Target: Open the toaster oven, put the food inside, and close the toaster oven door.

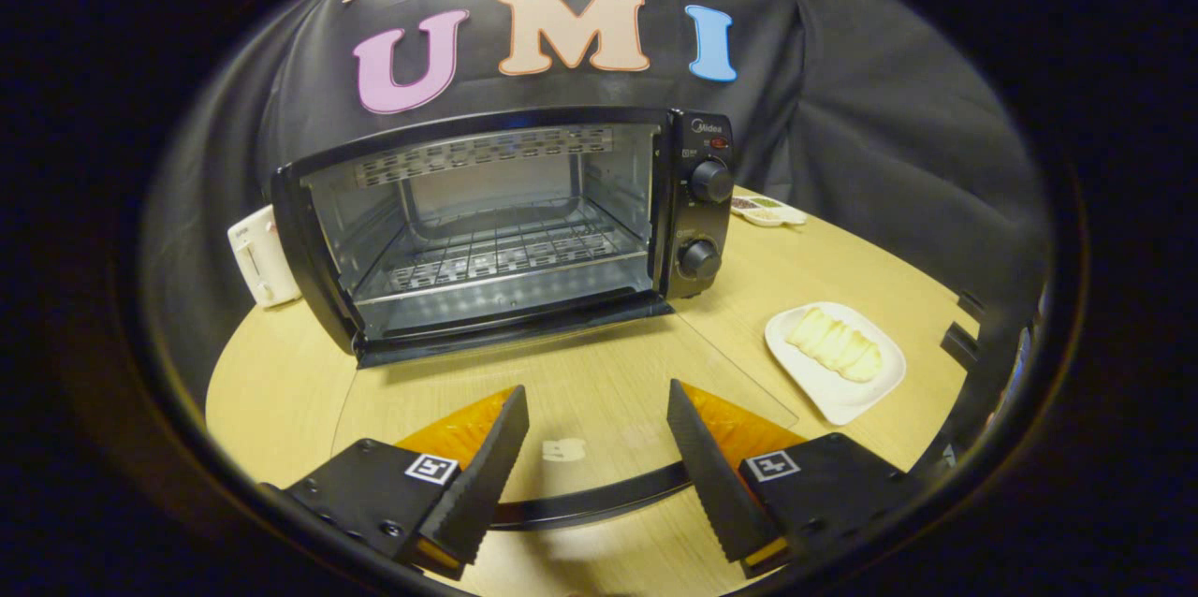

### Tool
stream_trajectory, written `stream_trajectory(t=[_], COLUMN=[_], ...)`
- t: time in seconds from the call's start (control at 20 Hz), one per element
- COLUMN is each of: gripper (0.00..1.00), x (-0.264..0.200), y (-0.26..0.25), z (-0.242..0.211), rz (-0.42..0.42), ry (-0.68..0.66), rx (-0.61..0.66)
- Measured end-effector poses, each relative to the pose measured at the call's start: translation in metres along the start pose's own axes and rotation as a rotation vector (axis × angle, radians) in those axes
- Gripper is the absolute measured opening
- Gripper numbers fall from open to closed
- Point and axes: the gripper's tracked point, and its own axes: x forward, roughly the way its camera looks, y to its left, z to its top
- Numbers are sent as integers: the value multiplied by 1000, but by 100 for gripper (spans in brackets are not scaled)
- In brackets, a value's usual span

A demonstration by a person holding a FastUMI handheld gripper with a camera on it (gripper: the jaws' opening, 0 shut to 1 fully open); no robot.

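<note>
The black toaster oven (505, 223) stands at the back of the round wooden table (271, 382) with its cavity and wire rack (496, 251) exposed. Its glass door (599, 363) lies folded down flat toward me, and the dark curved door handle (599, 503) runs between my two fingers near their bases. My gripper (597, 393) is open above the door, nothing held between the ridged black fingers (487, 475). The food (836, 344), pale sliced pieces in a row, rests on a white plate (842, 400) to the right of the door, beyond my right finger.
A white appliance (257, 255) stands behind the oven's left side. A small dish with coloured fillings (767, 211) sits behind the oven's right side. Two control knobs (709, 181) are on the oven's right panel. Black cloth walls surround the table.
</note>
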Motion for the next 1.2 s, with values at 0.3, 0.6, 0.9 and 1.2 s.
stream_trajectory(t=[0.3, 0.6, 0.9, 1.2], gripper=[95, 95, 96, 96], x=[-2, 0, 8, 38], y=[-49, -127, -202, -220], z=[25, 43, 36, 25], rz=[-66, -187, -317, -249], ry=[-33, -71, -10, 41], rx=[38, 25, -107, -116])
